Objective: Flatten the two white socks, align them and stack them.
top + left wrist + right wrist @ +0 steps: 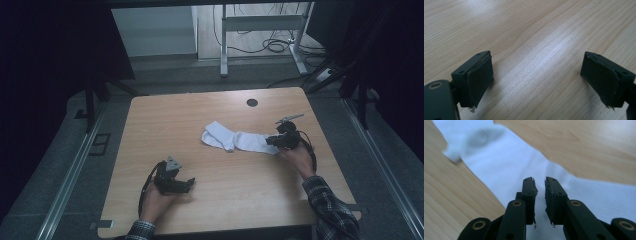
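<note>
At the lower left of the high view the left gripper [175, 183] rests on the table [225, 200], well apart from the cloth; in its own view the jaws stand spread wide over bare wood, gripping nothing. Near the middle of the high view, slightly right, lie two white socks [235, 139], the left one seeming to overlap the end of the right one. At the right end of that pair sits the right gripper [276, 140], held by the person's hand [298, 157]. In its own view the right gripper's jaws are nearly pressed together above the white fabric, with a thin gap between the pads [549, 200]; whether any cloth is caught there I cannot tell. The likely trouble is a pinch that takes too little fabric, so the sock slips free on lifting, or one that drags both socks together because they overlap. The idle left gripper cannot steady the pile from where it lies.
</note>
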The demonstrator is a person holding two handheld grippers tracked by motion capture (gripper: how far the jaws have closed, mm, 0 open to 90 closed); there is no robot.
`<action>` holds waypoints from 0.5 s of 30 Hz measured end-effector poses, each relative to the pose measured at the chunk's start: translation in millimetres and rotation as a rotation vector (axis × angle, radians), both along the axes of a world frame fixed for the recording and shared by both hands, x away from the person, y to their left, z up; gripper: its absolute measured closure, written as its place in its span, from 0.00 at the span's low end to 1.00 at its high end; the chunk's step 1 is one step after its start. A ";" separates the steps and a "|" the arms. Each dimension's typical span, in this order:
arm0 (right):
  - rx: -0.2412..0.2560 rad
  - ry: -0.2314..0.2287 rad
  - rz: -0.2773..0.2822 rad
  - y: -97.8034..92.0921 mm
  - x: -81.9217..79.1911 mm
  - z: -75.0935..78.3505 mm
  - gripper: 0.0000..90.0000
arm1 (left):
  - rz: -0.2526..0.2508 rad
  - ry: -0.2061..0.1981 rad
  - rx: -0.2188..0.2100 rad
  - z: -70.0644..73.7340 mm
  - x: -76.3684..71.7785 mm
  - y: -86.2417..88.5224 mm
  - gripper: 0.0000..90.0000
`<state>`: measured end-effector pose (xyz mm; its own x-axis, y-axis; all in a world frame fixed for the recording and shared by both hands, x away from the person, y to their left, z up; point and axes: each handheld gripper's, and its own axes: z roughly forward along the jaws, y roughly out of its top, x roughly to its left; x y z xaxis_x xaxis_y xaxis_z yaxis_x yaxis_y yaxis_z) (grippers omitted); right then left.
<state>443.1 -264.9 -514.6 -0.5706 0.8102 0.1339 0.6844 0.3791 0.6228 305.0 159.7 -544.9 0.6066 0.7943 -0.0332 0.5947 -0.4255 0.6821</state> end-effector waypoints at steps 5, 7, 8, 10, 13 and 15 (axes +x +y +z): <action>0.014 0.004 0.008 -8.9 -9.5 -10.2 0.87 | 0.000 -0.001 0.002 0.0 0.1 0.0 0.12; 0.012 -0.001 0.018 -11.8 -16.3 -10.2 0.87 | 0.003 0.000 0.001 0.1 -0.1 -0.3 0.12; 0.012 0.001 0.019 -13.4 -20.6 -10.0 0.87 | 0.003 0.000 0.001 0.1 -0.1 -0.3 0.12; 0.017 0.002 0.029 -17.6 -30.7 -10.1 0.87 | 0.008 0.001 -0.001 0.0 -0.2 -0.7 0.12; 0.030 -0.004 0.033 -25.1 -45.7 -10.9 0.86 | 0.017 0.001 -0.001 0.0 0.1 -1.7 0.12; 0.046 -0.001 0.034 -29.3 -52.3 -11.3 0.82 | 0.026 0.002 -0.002 0.1 1.0 -3.1 0.12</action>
<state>390.8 -294.2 -525.9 -0.5977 0.7834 0.1702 0.6712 0.3729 0.6407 306.0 156.5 -544.8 0.5860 0.8095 -0.0358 0.6066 -0.4090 0.6817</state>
